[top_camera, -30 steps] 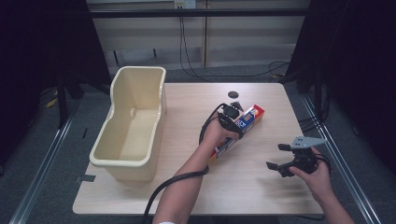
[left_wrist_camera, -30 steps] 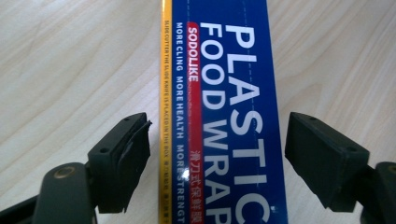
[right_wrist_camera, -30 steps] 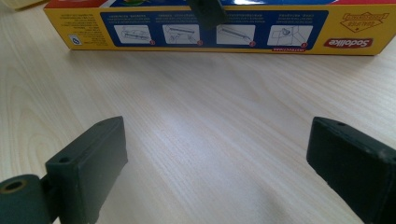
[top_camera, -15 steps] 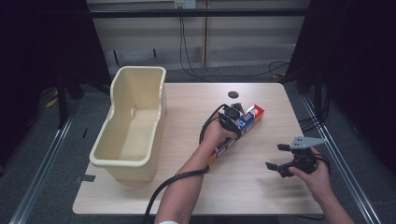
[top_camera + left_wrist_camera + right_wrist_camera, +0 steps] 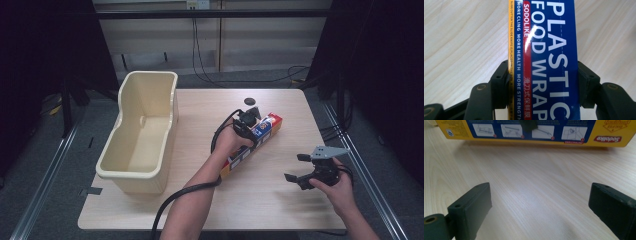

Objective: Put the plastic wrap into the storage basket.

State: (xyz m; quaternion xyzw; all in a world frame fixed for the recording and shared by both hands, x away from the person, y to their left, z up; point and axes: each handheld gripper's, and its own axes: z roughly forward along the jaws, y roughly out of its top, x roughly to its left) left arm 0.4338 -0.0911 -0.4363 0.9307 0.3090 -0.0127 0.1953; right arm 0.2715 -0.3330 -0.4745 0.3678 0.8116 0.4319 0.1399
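Your left hand-held gripper (image 5: 544,82) pinches the plastic wrap box (image 5: 255,140) mid-desk.
Box lies diagonal on the desk (image 5: 200,115), approx. centre-right, w/ both left jaws pressed on its long sides. Your right hand-held gripper (image 5: 299,172) sits near the desk's right-front edge, jaws spread wide over bare wood, apart from the box. Cream tub (image 5: 142,132) stands at the left, black disc (image 5: 249,101) just beyond the box.

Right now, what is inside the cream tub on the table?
The cream tub looks empty: bare floor and inner walls show. Its near wall hides a strip of floor behind it, so I cannot check that part.
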